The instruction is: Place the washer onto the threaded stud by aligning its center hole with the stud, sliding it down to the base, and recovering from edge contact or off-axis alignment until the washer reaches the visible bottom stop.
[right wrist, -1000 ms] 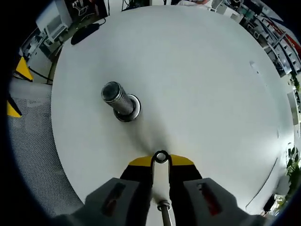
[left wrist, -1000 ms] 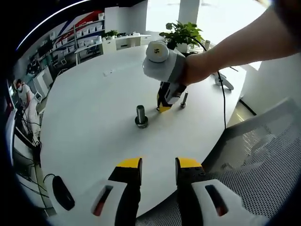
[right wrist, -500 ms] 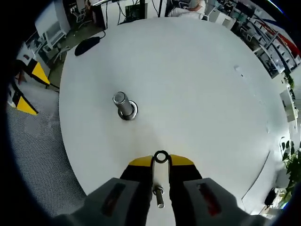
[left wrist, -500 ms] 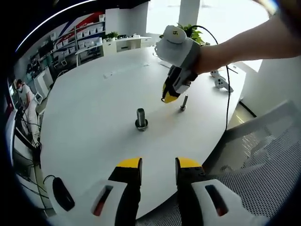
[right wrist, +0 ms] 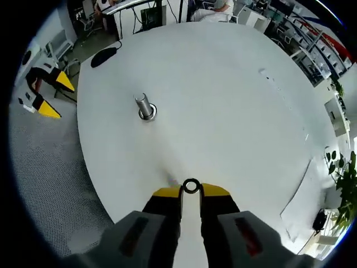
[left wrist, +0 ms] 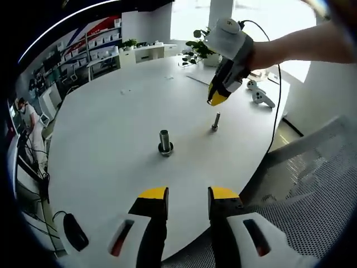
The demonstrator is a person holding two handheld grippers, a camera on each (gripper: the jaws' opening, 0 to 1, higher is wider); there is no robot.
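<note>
White and round, the office table (right wrist: 234,106) fills the scene, shelving and potted plants behind it. The right gripper (right wrist: 191,192) hangs high above the tabletop, its jaws clenched on the washer (right wrist: 191,186), held edge-up at the tips. The threaded stud (right wrist: 145,106) stands upright on its base, well apart from the washer, ahead and to the left in the right gripper view. A second, smaller bolt (left wrist: 215,121) stands nearby. The left gripper (left wrist: 188,196) waits at the table edge, jaws parted and empty. Judged from this, the right gripper is nearer the job.

Bright window glare, soft shadows, fisheye-warped edges.
</note>
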